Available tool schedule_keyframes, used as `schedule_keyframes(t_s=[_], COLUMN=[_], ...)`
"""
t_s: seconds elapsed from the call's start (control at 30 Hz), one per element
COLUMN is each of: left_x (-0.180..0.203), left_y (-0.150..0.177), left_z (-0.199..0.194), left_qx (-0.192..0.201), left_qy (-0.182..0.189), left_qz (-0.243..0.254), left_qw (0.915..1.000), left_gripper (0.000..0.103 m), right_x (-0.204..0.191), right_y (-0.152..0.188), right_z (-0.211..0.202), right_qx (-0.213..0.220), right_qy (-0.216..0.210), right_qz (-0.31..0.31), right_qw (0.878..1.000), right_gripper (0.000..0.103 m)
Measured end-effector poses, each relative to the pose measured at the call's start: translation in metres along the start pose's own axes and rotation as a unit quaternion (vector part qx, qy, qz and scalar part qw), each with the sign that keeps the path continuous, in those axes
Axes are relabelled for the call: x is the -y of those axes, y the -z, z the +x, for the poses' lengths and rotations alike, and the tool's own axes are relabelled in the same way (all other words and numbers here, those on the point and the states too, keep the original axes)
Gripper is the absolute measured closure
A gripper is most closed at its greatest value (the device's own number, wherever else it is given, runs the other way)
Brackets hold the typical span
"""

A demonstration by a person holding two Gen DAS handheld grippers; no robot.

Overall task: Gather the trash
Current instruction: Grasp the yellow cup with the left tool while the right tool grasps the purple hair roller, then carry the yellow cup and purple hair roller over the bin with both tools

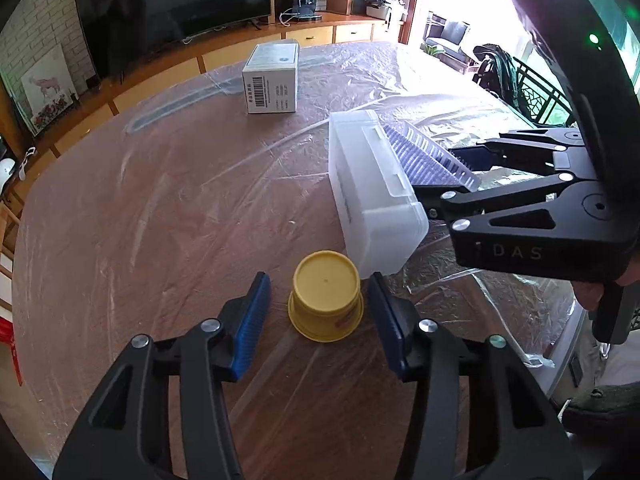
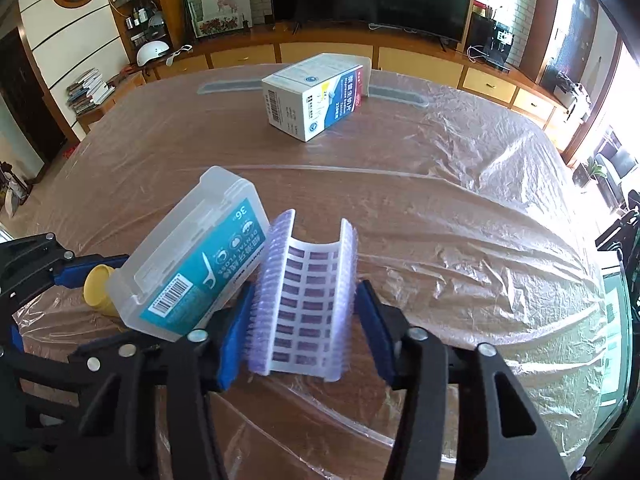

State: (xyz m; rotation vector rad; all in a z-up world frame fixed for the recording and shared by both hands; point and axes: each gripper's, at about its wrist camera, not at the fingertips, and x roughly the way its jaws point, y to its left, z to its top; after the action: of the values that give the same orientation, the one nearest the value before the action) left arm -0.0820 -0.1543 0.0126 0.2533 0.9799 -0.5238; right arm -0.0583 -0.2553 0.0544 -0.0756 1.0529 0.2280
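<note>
A small yellow cup (image 1: 325, 300) stands upside down on the plastic-covered table (image 1: 180, 200). My left gripper (image 1: 319, 306) is open, its blue pads on either side of the cup, not touching it. A clear floss-pick box (image 1: 372, 188) leans beside the cup; it also shows in the right wrist view (image 2: 192, 256). My right gripper (image 2: 304, 320) is around a bent white and purple blister strip (image 2: 308, 304), whose sides touch its pads. The yellow cup (image 2: 98, 284) peeks out behind the box.
A white and blue carton (image 2: 316, 96) stands further back on the table; it also shows in the left wrist view (image 1: 272, 78). A TV (image 1: 172, 4) and low cabinets (image 2: 248, 56) line the wall beyond the table. The plastic sheet (image 2: 480, 240) is wrinkled at the right.
</note>
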Motion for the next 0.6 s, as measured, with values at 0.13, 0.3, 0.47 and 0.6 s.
schedule_keyframes(t_s=[0.13, 0.3, 0.47, 0.6], left_x=[0.001, -0.001, -0.002, -0.007], left_y=[0.0, 0.0, 0.001, 0.004], left_z=[-0.001, -0.004, -0.015, -0.022], left_qx=[0.002, 0.004, 0.014, 0.016], left_qy=[0.003, 0.004, 0.002, 0.006], left_qz=[0.001, -0.01, -0.017, -0.036], left_qw=[1.0, 0.9999, 0.9998, 0.9992], left_gripper=[0.064, 0.064, 0.064, 0.064], right_x=[0.004, 0.011, 0.017, 0.021], right_y=[0.002, 0.004, 0.007, 0.012], right_z=[-0.002, -0.006, -0.017, -0.026], right_qx=[-0.001, 0.003, 0.009, 0.01], right_qy=[-0.016, -0.034, -0.054, -0.066], right_qz=[0.015, 0.039, 0.06, 0.071], right_qw=[1.0, 0.999, 0.997, 0.995], right_gripper=[0.06, 0.061, 0.061, 0.061])
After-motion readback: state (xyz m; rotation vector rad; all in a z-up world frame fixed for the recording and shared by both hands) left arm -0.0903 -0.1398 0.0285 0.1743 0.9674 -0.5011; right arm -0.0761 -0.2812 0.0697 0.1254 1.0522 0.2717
